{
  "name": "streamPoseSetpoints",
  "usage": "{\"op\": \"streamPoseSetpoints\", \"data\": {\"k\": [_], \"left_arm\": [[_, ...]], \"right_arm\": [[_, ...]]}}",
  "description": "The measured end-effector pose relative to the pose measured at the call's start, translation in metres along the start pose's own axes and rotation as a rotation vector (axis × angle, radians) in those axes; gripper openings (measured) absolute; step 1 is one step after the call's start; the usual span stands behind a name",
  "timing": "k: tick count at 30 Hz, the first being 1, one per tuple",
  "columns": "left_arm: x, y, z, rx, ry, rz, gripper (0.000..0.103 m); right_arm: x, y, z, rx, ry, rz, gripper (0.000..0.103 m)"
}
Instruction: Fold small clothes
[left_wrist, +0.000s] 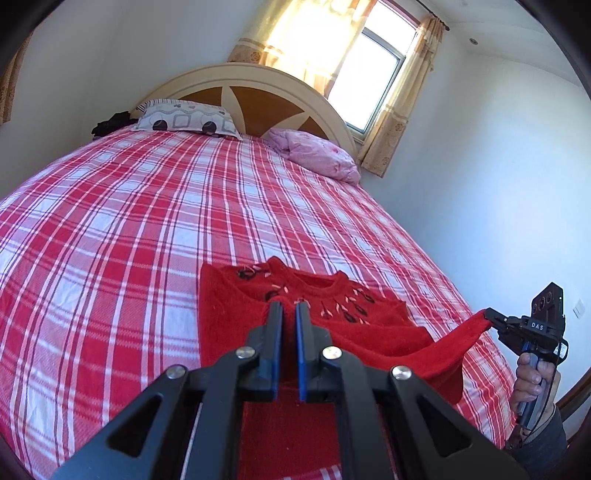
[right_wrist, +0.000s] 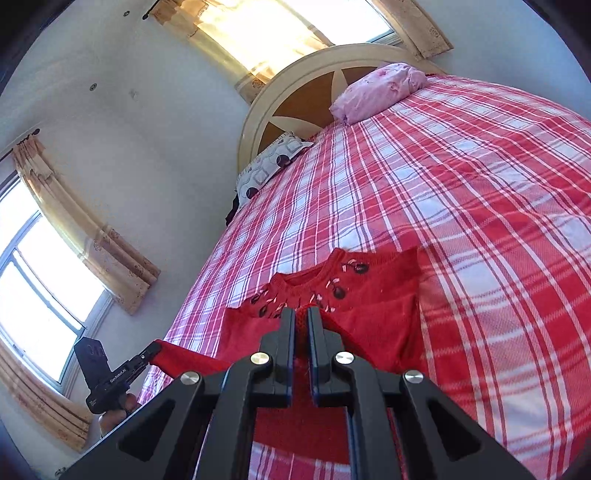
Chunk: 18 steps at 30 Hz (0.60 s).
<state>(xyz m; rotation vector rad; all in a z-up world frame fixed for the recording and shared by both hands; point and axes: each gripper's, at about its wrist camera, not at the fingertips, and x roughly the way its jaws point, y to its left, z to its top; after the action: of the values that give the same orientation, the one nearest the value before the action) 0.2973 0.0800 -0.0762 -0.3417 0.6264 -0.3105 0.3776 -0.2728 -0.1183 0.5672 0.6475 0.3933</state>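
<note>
My left gripper (left_wrist: 289, 303) is clenched on the sweater's (left_wrist: 236, 325) hem, its blue pads nearly together with red knit between them. My right gripper (right_wrist: 301, 309) is likewise clamped on the same hem edge further along; from the left camera I see it (left_wrist: 489, 317) out past the bed's side edge, pulling a corner taut. The sweater lies at the near edge of the bed (left_wrist: 110, 229), collar pointing toward the headboard (left_wrist: 258, 92), its lower part lifted off the sheet between my two tools. Beyond the collar the plaid sheet runs bare up to the pillow (left_wrist: 184, 120) and the pink bundle (left_wrist: 317, 155) at the head corners. A wall (left_wrist: 480, 166) stands close along the right edge.
</note>
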Motion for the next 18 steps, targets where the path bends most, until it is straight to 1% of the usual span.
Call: {"op": "streamPoseSetpoints", "data": {"k": [4, 8, 14, 18], "left_arm": [[0.024, 0.010, 0.017, -0.019, 0.005, 0.013, 0.007], [0.053, 0.024, 0.026, -0.034, 0.029, 0.031, 0.007], [0.101, 0.040, 0.030, -0.041, 0.095, 0.065, 0.007], [0.118, 0.049, 0.031, -0.056, 0.109, 0.071, 0.007]], "right_arm": [[0.018, -0.004, 0.021, -0.007, -0.003, -0.019, 0.006], [0.048, -0.015, 0.041, -0.007, 0.016, -0.046, 0.006], [0.100, -0.040, 0.050, 0.028, 0.071, -0.084, 0.006], [0.125, -0.056, 0.055, 0.046, 0.090, -0.105, 0.006]]}}
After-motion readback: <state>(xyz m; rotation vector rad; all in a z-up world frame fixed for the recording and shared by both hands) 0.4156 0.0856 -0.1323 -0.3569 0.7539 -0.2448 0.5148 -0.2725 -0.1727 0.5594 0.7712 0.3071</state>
